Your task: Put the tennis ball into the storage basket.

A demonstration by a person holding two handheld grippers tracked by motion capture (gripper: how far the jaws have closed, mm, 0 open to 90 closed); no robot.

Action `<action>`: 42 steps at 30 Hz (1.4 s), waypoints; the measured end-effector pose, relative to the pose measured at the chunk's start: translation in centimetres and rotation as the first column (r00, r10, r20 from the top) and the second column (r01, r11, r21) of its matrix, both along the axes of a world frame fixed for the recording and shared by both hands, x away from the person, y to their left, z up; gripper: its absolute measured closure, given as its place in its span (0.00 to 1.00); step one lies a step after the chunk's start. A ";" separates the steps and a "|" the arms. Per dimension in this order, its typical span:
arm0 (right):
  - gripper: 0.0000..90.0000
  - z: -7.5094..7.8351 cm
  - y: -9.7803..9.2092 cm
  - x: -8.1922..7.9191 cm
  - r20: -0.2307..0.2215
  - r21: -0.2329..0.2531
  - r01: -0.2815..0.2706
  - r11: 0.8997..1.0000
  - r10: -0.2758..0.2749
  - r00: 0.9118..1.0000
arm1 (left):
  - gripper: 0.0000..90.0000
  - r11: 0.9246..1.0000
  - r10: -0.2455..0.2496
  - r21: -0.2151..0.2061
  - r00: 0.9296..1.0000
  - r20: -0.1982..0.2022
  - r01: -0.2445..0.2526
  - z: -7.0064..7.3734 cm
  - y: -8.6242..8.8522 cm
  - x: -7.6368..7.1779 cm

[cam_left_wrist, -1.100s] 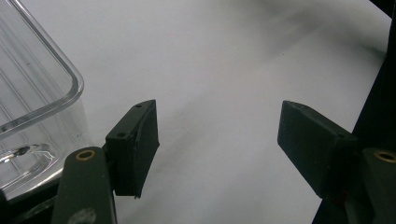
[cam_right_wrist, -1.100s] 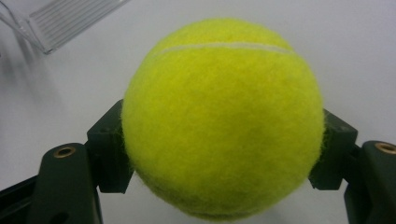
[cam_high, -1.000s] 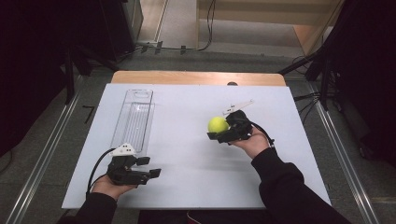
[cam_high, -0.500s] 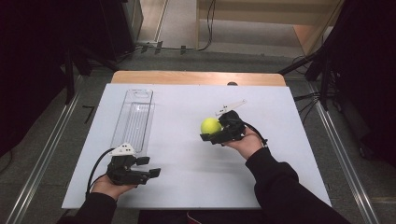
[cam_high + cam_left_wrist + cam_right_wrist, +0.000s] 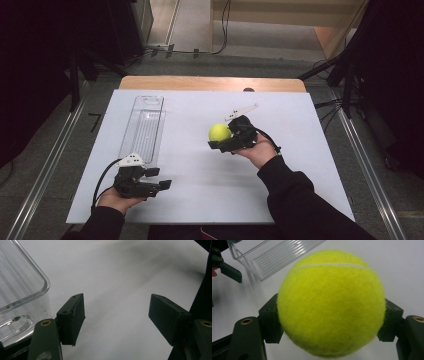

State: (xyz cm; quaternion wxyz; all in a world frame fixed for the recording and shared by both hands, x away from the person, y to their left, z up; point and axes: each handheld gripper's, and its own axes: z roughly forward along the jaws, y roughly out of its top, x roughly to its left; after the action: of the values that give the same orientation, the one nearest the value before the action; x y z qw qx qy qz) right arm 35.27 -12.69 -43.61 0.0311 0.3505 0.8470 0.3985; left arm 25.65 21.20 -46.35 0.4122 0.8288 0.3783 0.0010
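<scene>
At frame centre the right tongs (image 5: 218, 141) pinched the ball (image 5: 219, 132), the tray (image 5: 143, 128) lying left of it, long axis running up-frame, beside the spread left tongs (image 5: 161, 178).

a white table (image 5: 300, 150) with a bare wooden strip (image 5: 210, 83) along its far edge carried a long clear plastic tray (image 5: 143, 128), which lay lengthwise on the left half, ribbed on its floor and with rounded corners. beyond the table the grey floor (image 5: 190, 25) held dark cables (image 5: 220, 35) near the far wall. metal rails (image 5: 45, 175) ran along either side of the table, and dark stands (image 5: 75, 70) rose at the left.
</scene>
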 end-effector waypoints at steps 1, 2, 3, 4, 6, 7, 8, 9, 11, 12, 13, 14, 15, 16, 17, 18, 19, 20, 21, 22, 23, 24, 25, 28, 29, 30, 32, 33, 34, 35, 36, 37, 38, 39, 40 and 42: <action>0.26 0.1 0.1 0.1 0.000 -0.001 0.000 1.000 0.000 1.000 | 0.33 1.000 0.001 0.000 1.000 0.000 -0.001 0.0 0.0 0.0; 0.26 0.1 0.2 0.2 -0.001 0.000 -0.004 1.000 0.004 1.000 | 0.33 1.000 0.001 0.000 1.000 -0.001 -0.001 0.0 0.0 0.0; 0.26 0.1 0.4 0.2 -0.002 0.003 -0.005 1.000 0.005 1.000 | 0.33 1.000 0.001 0.000 1.000 -0.001 -0.001 0.0 0.0 0.0; 0.26 0.2 0.5 0.3 -0.001 0.002 -0.005 1.000 0.005 1.000 | 0.33 1.000 0.002 0.001 1.000 0.000 -0.002 0.0 0.0 0.0; 0.26 0.3 0.9 0.5 -0.002 0.005 -0.012 1.000 0.012 1.000 | 0.33 1.000 0.002 0.000 1.000 -0.001 -0.002 0.0 0.0 0.0; 0.26 0.3 1.1 0.5 -0.003 0.005 -0.015 1.000 0.015 1.000 | 0.33 1.000 0.003 0.000 1.000 -0.001 -0.003 0.0 0.1 0.0; 0.26 0.4 1.3 0.6 -0.007 0.006 -0.018 1.000 0.018 1.000 | 0.33 1.000 0.003 0.000 1.000 -0.001 -0.003 0.0 0.1 0.0; 0.26 0.4 1.4 0.7 -0.005 0.007 -0.021 1.000 0.021 1.000 | 0.33 1.000 0.004 0.000 1.000 -0.001 -0.004 0.0 0.1 0.0; 0.26 0.5 1.7 0.9 -0.008 0.014 -0.019 1.000 0.019 1.000 | 0.33 1.000 0.004 0.001 1.000 0.000 -0.004 0.0 0.1 0.0; 0.26 0.5 1.8 1.0 -0.009 0.016 -0.020 1.000 0.020 1.000 | 0.33 1.000 0.004 0.000 1.000 0.000 -0.004 0.0 0.1 0.0; 0.26 0.5 1.9 1.1 -0.006 0.018 -0.022 1.000 0.022 1.000 | 0.33 1.000 0.004 0.000 1.000 0.000 -0.004 0.0 0.1 0.0; 0.26 0.6 2.0 1.1 -0.009 0.018 -0.021 1.000 0.021 1.000 | 0.33 1.000 0.003 -0.001 1.000 0.000 -0.003 0.0 0.1 0.0; 0.26 0.6 2.1 1.2 -0.006 0.020 -0.025 0.999 0.025 1.000 | 0.33 1.000 0.003 -0.001 1.000 0.001 -0.003 0.0 0.1 0.0; 0.26 0.6 2.3 1.2 -0.011 0.020 -0.022 1.000 0.023 1.000 | 0.33 1.000 0.003 -0.001 1.000 0.002 -0.003 0.0 0.1 0.0; 0.26 0.6 2.4 1.3 -0.005 0.019 -0.028 0.999 0.028 1.000 | 0.33 1.000 0.004 -0.001 1.000 0.001 -0.004 0.0 0.1 0.0; 0.26 0.6 2.5 1.3 -0.007 0.015 -0.028 0.999 0.028 1.000 | 0.33 1.000 0.004 -0.002 1.000 0.002 -0.004 0.0 0.1 0.0; 0.26 0.6 2.7 1.3 -0.008 0.017 -0.033 0.999 0.033 0.999 | 0.33 1.000 0.004 -0.002 1.000 0.002 -0.004 0.0 0.1 0.0; 0.26 0.6 2.8 1.4 -0.005 0.016 -0.034 0.999 0.034 0.999 | 0.33 1.000 0.004 -0.002 1.000 0.002 -0.004 0.0 0.1 0.0; 0.26 0.6 3.0 1.4 -0.006 0.015 -0.032 0.999 0.033 0.999 | 0.33 1.000 0.005 -0.003 1.000 0.002 -0.005 0.0 0.1 0.0; 0.26 0.7 3.1 1.4 -0.004 0.015 -0.035 0.999 0.035 0.999 | 0.33 1.000 0.005 -0.002 1.000 0.002 -0.005 0.0 0.1 0.0; 0.26 0.7 3.2 1.5 -0.002 0.014 -0.037 0.999 0.037 0.999 | 0.33 1.000 0.004 -0.003 1.000 0.002 -0.004 0.0 0.1 0.0; 0.26 0.8 3.4 1.5 -0.001 0.016 -0.038 0.999 0.038 0.999 | 0.33 1.000 0.005 -0.005 1.000 0.002 -0.005 0.0 0.1 0.0; 0.26 0.8 3.5 1.6 0.003 0.016 -0.041 0.999 0.041 0.999 | 0.33 1.000 0.005 -0.005 1.000 0.003 -0.005 0.0 0.1 0.0; 0.26 1.1 3.8 1.6 0.007 0.012 -0.047 0.999 0.047 0.999 | 0.33 1.000 0.006 -0.007 1.000 0.005 -0.006 0.0 0.1 0.0; 0.26 1.1 3.9 1.6 0.011 0.012 -0.048 0.999 0.048 0.999 | 0.33 1.000 0.004 -0.007 1.000 0.004 -0.004 0.0 0.1 0.1; 0.26 1.2 4.1 1.6 0.009 0.012 -0.047 0.999 0.047 0.999 | 0.33 1.000 0.004 -0.006 1.000 0.003 -0.004 0.0 0.1 0.1; 0.26 1.3 4.3 1.7 0.012 0.015 -0.047 0.999 0.047 0.999 | 0.33 1.000 0.005 -0.007 1.000 0.006 -0.005 0.0 0.1 0.1; 0.26 1.3 4.4 1.8 0.013 0.016 -0.048 0.999 0.048 0.999 | 0.33 1.000 0.004 -0.006 1.000 0.006 -0.004 0.0 0.1 0.1; 0.26 1.4 4.5 1.8 0.017 0.015 -0.051 0.999 0.050 0.999 | 0.33 1.000 0.004 -0.006 1.000 0.006 -0.004 0.0 0.1 0.1; 0.26 1.4 4.6 1.8 0.013 0.017 -0.049 0.999 0.049 0.999 | 0.33 1.000 0.004 -0.009 1.000 0.006 -0.004 0.0 0.1 0.1; 0.26 1.5 4.7 1.9 0.015 0.018 -0.052 0.999 0.051 0.999 | 0.33 1.000 0.004 -0.010 1.000 0.006 -0.004 0.0 0.1 0.1; 0.26 1.5 4.8 2.0 0.018 0.019 -0.054 0.998 0.054 0.998 | 0.33 1.000 0.005 -0.011 1.000 0.007 -0.005 0.0 0.1 0.1; 0.26 1.6 5.0 2.0 0.015 0.023 -0.053 0.998 0.052 0.999 | 0.33 1.000 0.003 -0.012 1.000 0.007 -0.003 0.0 0.1 0.1; 0.26 1.6 5.1 2.1 0.013 0.023 -0.055 0.998 0.055 0.998 | 0.33 1.000 0.003 -0.012 1.000 0.008 -0.002 0.0 0.1 0.1; 0.26 1.6 5.3 2.1 0.012 0.023 -0.056 0.998 0.056 0.998 | 0.33 1.000 0.003 -0.012 1.000 0.010 -0.003 0.0 0.1 0.1; 0.26 1.7 5.5 2.2 0.013 0.025 -0.062 0.998 0.061 0.998 | 0.33 1.000 0.003 -0.015 1.000 0.011 -0.003 0.0 0.1 0.1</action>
State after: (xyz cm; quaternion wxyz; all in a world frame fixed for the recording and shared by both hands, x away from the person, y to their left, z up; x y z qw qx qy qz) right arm 37.51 -7.15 -41.93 0.0197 0.3221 0.8521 0.4120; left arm 25.73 21.29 -46.34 0.4206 0.8251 0.3773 0.0035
